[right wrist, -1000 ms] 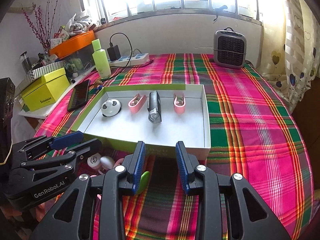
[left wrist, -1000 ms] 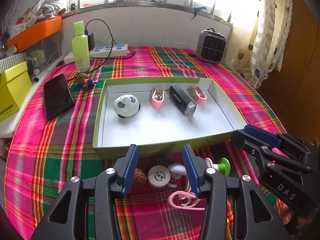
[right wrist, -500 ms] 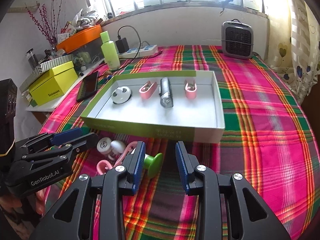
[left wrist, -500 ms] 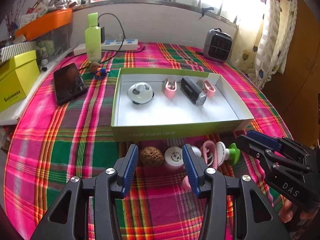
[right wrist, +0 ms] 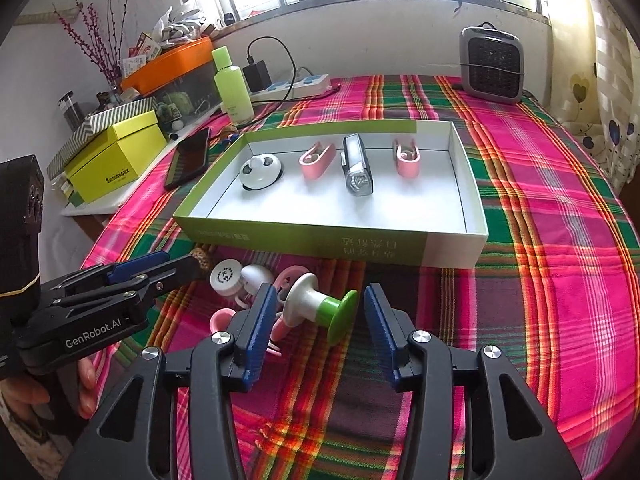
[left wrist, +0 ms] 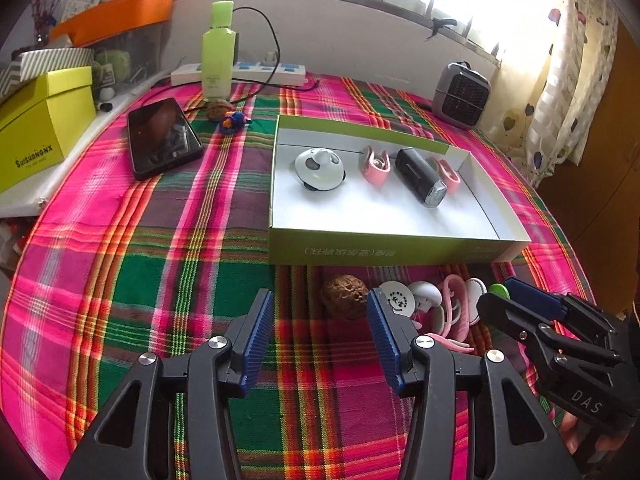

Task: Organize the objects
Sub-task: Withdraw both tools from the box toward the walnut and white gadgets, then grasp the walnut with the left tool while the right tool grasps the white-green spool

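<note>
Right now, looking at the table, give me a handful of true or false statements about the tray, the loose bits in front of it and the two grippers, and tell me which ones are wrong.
1. The green-sided tray holds four items. True.
2. The black flashlight lies between two pink clips. True.
3. The walnut sits inside the tray. False: it lies on the plaid cloth in front of the tray, ahead of the left gripper.
4. The right gripper is clamped on the green-and-white spool. False: its fingers are opening and stand clear of the spool, which lies on the cloth.
5. The phone lies left of the tray. True.
</note>
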The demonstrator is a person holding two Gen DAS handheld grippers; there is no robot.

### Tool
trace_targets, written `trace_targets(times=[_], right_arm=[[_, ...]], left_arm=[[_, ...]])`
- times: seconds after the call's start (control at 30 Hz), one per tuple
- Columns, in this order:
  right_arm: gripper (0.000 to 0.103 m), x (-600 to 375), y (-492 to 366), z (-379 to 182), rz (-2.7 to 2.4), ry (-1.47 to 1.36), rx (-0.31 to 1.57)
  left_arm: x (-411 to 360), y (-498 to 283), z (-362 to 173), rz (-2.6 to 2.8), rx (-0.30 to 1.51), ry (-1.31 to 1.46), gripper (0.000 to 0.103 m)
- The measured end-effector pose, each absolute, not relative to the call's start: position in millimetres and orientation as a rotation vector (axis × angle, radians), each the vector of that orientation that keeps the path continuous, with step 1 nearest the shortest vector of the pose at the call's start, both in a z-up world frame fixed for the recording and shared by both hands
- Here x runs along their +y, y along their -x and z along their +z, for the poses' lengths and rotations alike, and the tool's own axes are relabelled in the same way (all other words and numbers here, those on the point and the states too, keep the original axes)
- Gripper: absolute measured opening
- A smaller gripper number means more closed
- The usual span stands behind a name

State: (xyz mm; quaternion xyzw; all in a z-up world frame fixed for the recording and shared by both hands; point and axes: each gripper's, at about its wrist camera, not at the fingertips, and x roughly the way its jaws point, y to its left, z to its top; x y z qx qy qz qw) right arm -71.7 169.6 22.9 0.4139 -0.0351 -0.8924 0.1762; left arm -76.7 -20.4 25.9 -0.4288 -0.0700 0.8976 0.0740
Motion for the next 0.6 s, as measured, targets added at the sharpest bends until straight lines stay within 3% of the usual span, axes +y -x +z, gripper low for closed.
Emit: trace_targets(times=[0.6], right_arm=[[0.047,178.2,72.1,18.8,-2.565,-1.209,-0.103]], left_arm=[[-14.9,83.1,20.5,2.669,-0.217,1.303,0.050]])
